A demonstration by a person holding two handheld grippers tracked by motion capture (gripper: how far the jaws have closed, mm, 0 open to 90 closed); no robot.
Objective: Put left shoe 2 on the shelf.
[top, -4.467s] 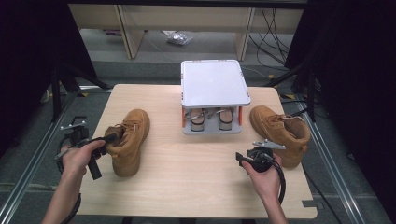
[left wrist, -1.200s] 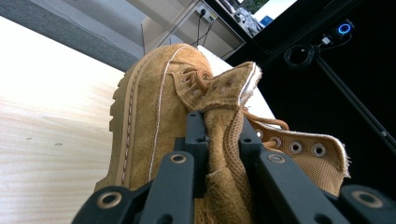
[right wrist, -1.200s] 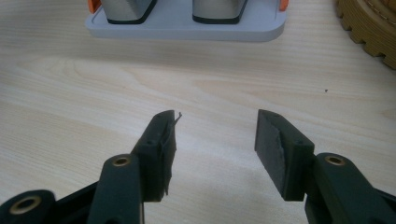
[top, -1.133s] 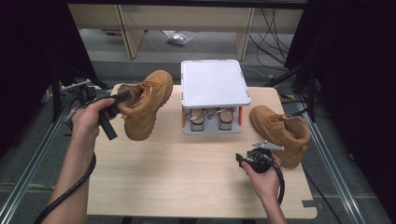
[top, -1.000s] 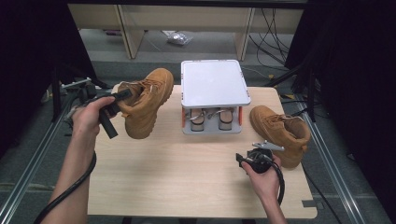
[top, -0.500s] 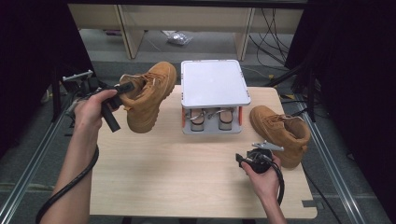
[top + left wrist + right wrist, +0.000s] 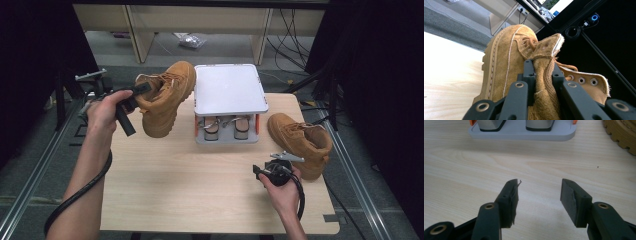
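A tan suede boot [image 7: 165, 102] hangs in the air over the table's left side, tilted with its toe toward the far edge. My left gripper [image 7: 142, 90] is shut on the boot's collar, and in the left gripper view the jaws pinch the mesh-lined collar [image 7: 542, 75]. A second tan boot [image 7: 302, 142] lies on the table at the right. My right gripper [image 7: 539, 195] stands open over bare wood just left of that boot, with nothing between its fingers [image 7: 510, 197].
A small grey rack with a white flat top [image 7: 229, 90] and shoe-shaped holders beneath [image 7: 225, 127] stands at the table's far middle. The wooden table [image 7: 190, 185] has dark floor and cables beyond its edges.
The left hand has lifted the boot off the table and carried it up and toward the rack. The right gripper has stayed where it was.
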